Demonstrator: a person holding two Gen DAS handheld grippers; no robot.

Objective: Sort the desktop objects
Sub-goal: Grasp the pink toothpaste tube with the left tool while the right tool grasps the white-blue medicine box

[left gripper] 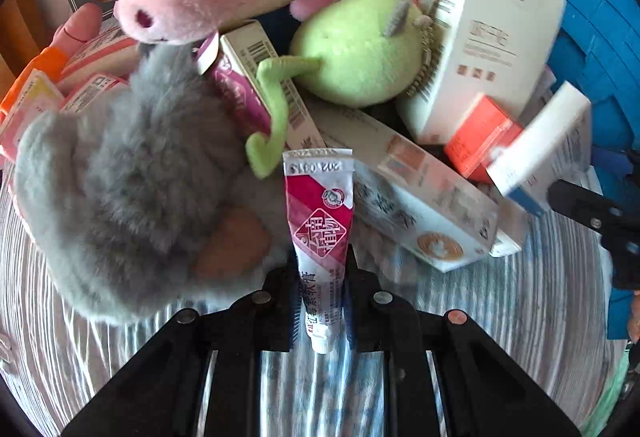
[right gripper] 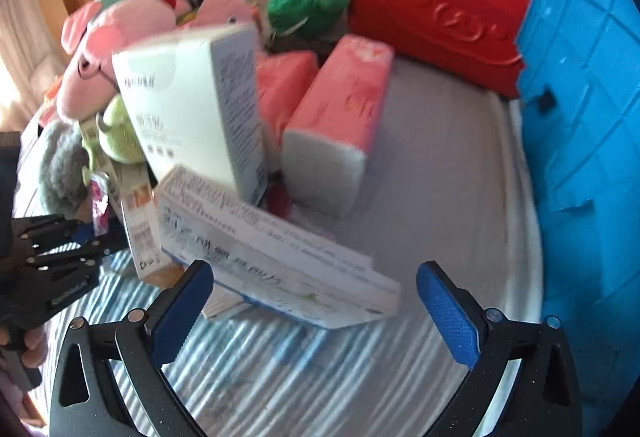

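Gripping ointment tube [left gripper: 320, 233] near its cap, your left gripper [left gripper: 320, 301] is clamped | tube: light, soft, squashable, at pile's front edge | right gripper [right gripper: 316, 309] wide, empty, before flat white box [right gripper: 280, 261].

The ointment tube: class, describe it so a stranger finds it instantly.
Start at the big grey plush. Just right of it, the ointment tube stands clamped in the left tool. Unlike the surrounding boxes, it is a flat magenta-and-white tube with a crimped end.

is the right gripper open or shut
Open: the right gripper has its blue pads set wide apart, either side of a long white box, not pressing it.
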